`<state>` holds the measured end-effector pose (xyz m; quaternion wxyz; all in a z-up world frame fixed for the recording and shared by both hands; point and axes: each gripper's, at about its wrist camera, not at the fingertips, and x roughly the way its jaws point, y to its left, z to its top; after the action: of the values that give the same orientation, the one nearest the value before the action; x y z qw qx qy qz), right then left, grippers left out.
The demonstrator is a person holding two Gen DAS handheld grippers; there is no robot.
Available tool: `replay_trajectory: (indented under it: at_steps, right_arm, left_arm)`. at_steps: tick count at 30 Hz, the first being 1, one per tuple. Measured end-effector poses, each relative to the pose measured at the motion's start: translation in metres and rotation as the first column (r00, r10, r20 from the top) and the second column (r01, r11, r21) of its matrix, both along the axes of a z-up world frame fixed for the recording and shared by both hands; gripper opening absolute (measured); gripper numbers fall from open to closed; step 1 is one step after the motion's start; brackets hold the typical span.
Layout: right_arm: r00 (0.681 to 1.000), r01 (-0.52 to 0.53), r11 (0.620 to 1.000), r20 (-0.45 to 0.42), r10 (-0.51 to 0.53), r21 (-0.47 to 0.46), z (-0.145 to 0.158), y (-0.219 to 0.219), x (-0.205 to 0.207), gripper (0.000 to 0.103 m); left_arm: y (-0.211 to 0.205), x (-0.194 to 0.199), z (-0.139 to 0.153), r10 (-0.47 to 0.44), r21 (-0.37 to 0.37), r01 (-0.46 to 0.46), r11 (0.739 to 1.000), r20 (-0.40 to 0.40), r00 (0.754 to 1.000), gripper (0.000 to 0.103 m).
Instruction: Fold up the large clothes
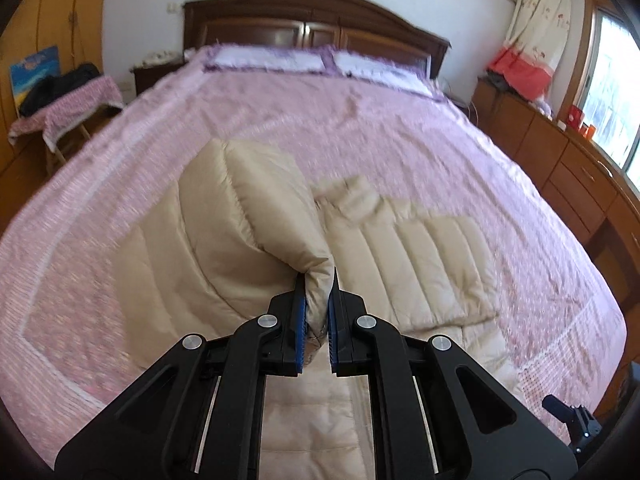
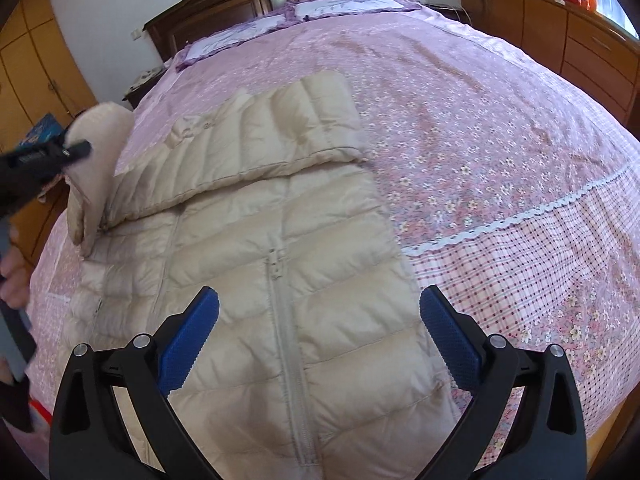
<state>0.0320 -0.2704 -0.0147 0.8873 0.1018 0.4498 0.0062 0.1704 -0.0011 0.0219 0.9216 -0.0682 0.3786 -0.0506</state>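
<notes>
A beige quilted down jacket (image 2: 280,248) lies front up on the pink bed, zipper (image 2: 280,300) closed down its middle. One sleeve (image 2: 272,132) is folded across the chest. My left gripper (image 1: 316,280) is shut on the end of the other sleeve (image 1: 248,216) and holds it lifted above the jacket. That gripper also shows in the right wrist view (image 2: 76,150) at the left edge with the raised sleeve (image 2: 100,152). My right gripper (image 2: 318,304) is open and empty, hovering over the jacket's lower front.
The pink floral bedspread (image 1: 400,132) covers a wide bed with two pillows (image 1: 280,58) and a dark wooden headboard (image 1: 312,16). A wooden dresser (image 1: 560,160) runs along the right side. A small covered table (image 1: 68,108) stands at left.
</notes>
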Motion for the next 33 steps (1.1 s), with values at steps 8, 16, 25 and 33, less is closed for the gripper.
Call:
replay_trajectory:
  at_steps: [8,16,25,33]
  right_arm:
    - [0.999,0.036,0.999,-0.012,-0.036,0.009,-0.008,-0.013,0.0,0.097]
    - [0.998,0.057,0.998,-0.008,-0.057,0.013,-0.012,-0.016,-0.004,0.097]
    - [0.997,0.071,0.997,-0.023,-0.071,0.008,-0.013,-0.019,-0.004,0.097]
    - [1.0,0.027,1.0,0.001,-0.027,-0.002,0.003,-0.005,-0.005,0.097]
  left_arm:
    - [-0.025,0.019,-0.057,0.001,-0.003,-0.001,1.0,-0.114,0.993,0.009]
    - [-0.039,0.019,-0.076,-0.033,0.048,0.041,0.998,-0.142,0.989,0.019]
    - [-0.044,-0.01,-0.05,-0.142,0.01,0.144,0.989,-0.143,0.98,0.073]
    - [-0.004,-0.04,-0.024,-0.053,0.054,0.062,0.997,-0.151,0.987,0.079]
